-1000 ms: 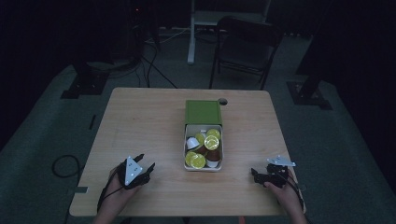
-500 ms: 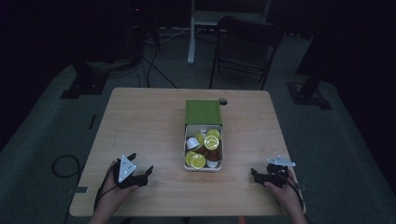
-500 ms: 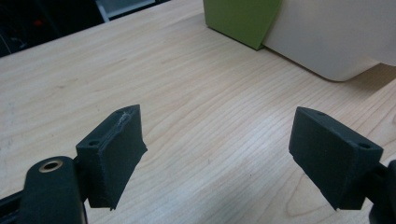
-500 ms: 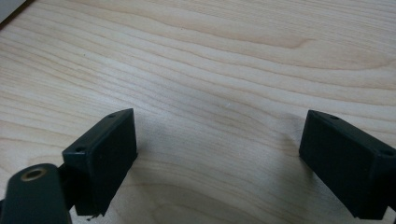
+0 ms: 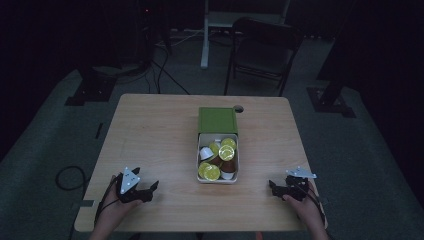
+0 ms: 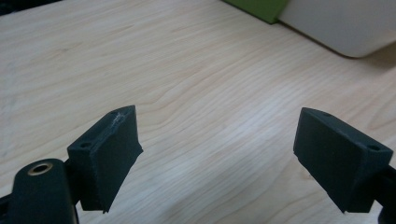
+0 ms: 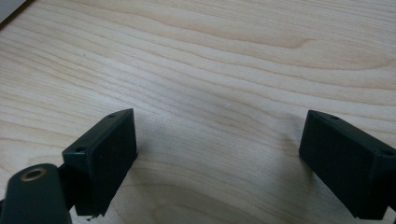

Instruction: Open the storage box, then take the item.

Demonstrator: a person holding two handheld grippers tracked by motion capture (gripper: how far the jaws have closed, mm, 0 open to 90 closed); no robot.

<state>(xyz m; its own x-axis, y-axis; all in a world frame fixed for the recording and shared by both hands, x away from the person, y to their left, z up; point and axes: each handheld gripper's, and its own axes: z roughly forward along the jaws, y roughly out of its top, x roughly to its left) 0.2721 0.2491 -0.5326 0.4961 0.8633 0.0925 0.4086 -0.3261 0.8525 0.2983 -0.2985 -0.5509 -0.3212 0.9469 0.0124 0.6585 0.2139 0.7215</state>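
Note:
A white box [image 5: 237,163] with a green lid [image 5: 217,120] swung open behind it sits at the middle of the wooden table [image 5: 155,135]. Several capsules [image 5: 219,159] fill it, some with shiny yellow-green tops, some brown, one white. My left gripper [image 5: 150,191] rests low near the front left edge, open, with bare wood between its jaws [image 6: 217,140]. The box's white wall [image 6: 341,23] and green lid [image 6: 257,7] show at the top right of the left gripper view. My right gripper [image 5: 273,187] lies near the front right edge, open over bare wood [image 7: 219,144].
A small round hole [image 5: 238,108] marks the table just behind the lid. Beyond the table stand a dark folding chair [image 5: 262,50], a white stand leg [image 5: 205,35] and cables on the dim floor. A cable loop [image 5: 67,177] lies left of the table.
My left gripper has drawn back toward the front left edge and now points right, toward the box. The right gripper and the box have stayed put.

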